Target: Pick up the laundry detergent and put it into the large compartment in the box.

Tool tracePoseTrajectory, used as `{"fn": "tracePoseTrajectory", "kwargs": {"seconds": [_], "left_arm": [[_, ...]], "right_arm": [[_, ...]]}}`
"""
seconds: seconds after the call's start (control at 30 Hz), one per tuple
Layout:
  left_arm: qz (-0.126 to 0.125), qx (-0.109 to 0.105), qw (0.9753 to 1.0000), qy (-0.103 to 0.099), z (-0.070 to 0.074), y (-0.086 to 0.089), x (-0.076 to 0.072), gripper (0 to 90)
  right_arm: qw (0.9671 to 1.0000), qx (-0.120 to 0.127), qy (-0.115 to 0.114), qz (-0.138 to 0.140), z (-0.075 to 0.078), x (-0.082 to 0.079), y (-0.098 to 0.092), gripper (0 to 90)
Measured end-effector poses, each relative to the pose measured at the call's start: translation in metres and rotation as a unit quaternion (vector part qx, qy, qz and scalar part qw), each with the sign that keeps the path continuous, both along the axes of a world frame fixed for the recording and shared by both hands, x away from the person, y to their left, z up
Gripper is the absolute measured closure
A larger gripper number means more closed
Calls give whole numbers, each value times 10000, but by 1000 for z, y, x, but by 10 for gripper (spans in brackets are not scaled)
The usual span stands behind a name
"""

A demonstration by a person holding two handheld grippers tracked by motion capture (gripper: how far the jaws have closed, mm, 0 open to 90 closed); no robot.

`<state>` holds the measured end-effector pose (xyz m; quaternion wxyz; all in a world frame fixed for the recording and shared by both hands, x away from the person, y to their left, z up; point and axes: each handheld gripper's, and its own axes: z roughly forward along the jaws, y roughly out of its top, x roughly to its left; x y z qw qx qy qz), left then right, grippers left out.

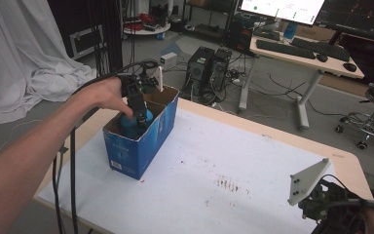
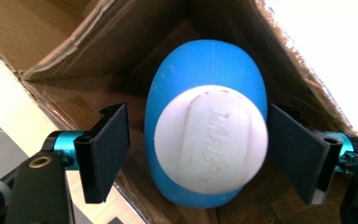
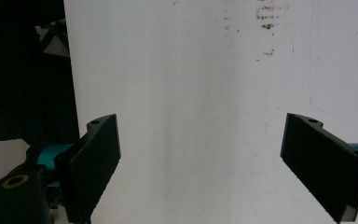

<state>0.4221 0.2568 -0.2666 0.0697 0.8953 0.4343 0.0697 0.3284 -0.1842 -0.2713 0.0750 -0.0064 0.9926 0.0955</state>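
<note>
The left gripper [image 1: 139,117] reaches down into an open blue cardboard box [image 1: 141,141] that stands near the far left corner of the table [image 1: 253,141], and a blue egg-shaped object [image 2: 205,140] with a flat white end sits inside the box, right between the jaws. In the left gripper view the jaws stand wide apart on either side of the object: the one at the right of that view looks to be at or just off the blue side, the other is clearly apart from it, so nothing is gripped yet. The white end faces the camera and carries raised lettering too blurred to read. Judging by its smooth, rounded, slightly glossy shell, the object is probably a light, hollow plastic thing, stiff rather than soft, and likely to slip out of flat pads if they close near either rounded end. The safest hold appears to be across its widest part, with the pads squarely on the two blue flanks, closing gently. The brown box walls crowd in close, so little room is left for shifting sideways. The right gripper [image 3: 200,163] hovers over the white table cover [image 3: 191,70] near the right front corner, its jaws wide apart and holding nothing.
</note>
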Motion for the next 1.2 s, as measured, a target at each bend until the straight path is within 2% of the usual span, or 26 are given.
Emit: {"fn": "tracePoseTrajectory", "kwargs": {"seconds": [0.13, 0.2, 0.23, 0.27, 0.3, 0.37, 0.4, 0.43, 0.47, 0.6, 0.63, 0.67, 0.73, 0.77, 0.87, 0.93, 0.97, 1.03, 1.1, 1.13, 1.2], "left_arm": [[-29, 7, 9999, -110, 8, -3, -2, 227], [-103, 87, 9998, -168, 17, -6, -3, 187], [-103, 87, 9998, -168, 17, -6, -3, 186], [-134, 55, 9996, -248, 26, -7, -4, 186], [-134, 55, 9996, -248, 26, -7, -4, 185], [-198, 43, 9989, -428, 43, -10, -7, 174], [-198, 43, 9989, -428, 43, -10, -7, 173], [-220, 18, 9985, -493, 49, -12, -9, 173], [-282, -27, 9978, -599, 60, -16, -11, 168], [-368, -47, 9968, -704, 71, -21, -14, 168], [-539, -71, 9954, -793, 83, -29, -17, 168], [-611, -90, 9947, -818, 88, -34, -19, 168], [-611, -90, 9947, -818, 88, -34, -19, 168], [-858, -39, 9931, -800, 99, -48, -22, 168], [-1076, -18, 9908, -824, 106, -62, -24, 168], [-1229, 39, 9891, -814, 109, -73, -25, 168], [-1229, 39, 9891, -814, 109, -73, -25, 168], [-1392, 105, 9868, -825, 110, -89, -27, 168], [-1447, 120, 9862, -799, 110, -94, -27, 168], [-1587, 136, 9842, -770, 109, -105, -27, 168], [-1721, 156, 9823, -719, 107, -116, -28, 168]], "right_arm": [[10000, -1, 4, -8, 0, 0, 0, 111], [10000, -9, 9, -15, 0, -1, -1, 111], [10000, -17, 6, -26, 0, -1, -1, 111], [10000, -21, 5, -30, 0, -1, -1, 111], [10000, -21, 5, -30, 0, -1, -1, 111], [10000, -20, -2, -22, 0, 0, -1, 111], [10000, -20, -2, -22, 0, 0, -1, 111], [10000, -21, -1, -25, 0, 0, -1, 111], [10000, -18, -2, -38, 0, 0, -1, 111], [10000, -16, -7, -44, 0, 0, -1, 111], [10000, -11, -4, -44, 0, 0, -1, 111], [10000, -11, -3, -45, 0, 0, -1, 111], [10000, -1, -6, -47, 0, 0, -1, 111], [10000, 6, -2, -50, 1, 0, -2, 111], [10000, 6, -7, -51, 1, 0, -2, 111], [10000, 11, -12, -54, 1, 0, -2, 111], [10000, 11, -12, -54, 1, 0, -2, 111], [10000, 31, -20, -49, 1, 0, -2, 111], [10000, 26, -23, -46, 1, 0, -2, 111], [10000, 31, -36, -60, 1, 1, -2, 111], [10000, 33, -54, -72, 2, 0, -2, 111]]}}
